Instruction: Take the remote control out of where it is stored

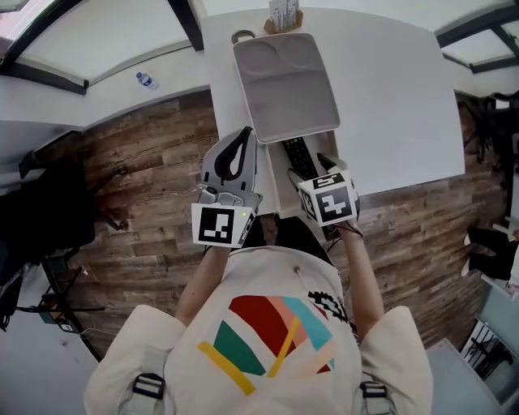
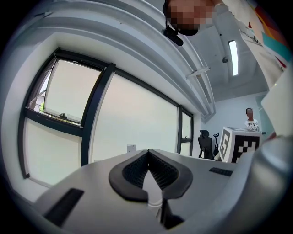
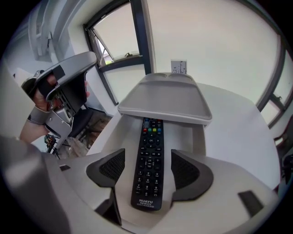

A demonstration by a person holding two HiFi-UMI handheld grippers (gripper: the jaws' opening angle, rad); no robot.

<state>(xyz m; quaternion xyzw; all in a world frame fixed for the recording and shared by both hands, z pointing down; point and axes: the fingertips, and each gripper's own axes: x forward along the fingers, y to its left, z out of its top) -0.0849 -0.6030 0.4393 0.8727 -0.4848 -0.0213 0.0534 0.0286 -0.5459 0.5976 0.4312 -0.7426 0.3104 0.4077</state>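
A black remote control (image 3: 149, 164) lies lengthwise in an open white drawer (image 3: 113, 131) at the table's front edge. Its far end is tucked under a grey tray (image 3: 160, 103) on the tabletop. My right gripper (image 3: 150, 169) points down into the drawer and is open, one pad on each side of the remote and neither touching it. In the head view the remote (image 1: 298, 156) shows between the tray (image 1: 284, 85) and my right gripper (image 1: 312, 170). My left gripper (image 1: 243, 134) is held level left of the drawer, beside the table's edge. It is shut (image 2: 147, 155) with nothing in it.
The white table (image 1: 397, 105) runs to the right of the tray. A small box of items (image 1: 284, 16) and a ring-shaped thing (image 1: 242, 36) stand at its far end. A water bottle (image 1: 146, 79) lies on the window sill. Wooden floor and a dark chair (image 1: 40, 211) lie to the left.
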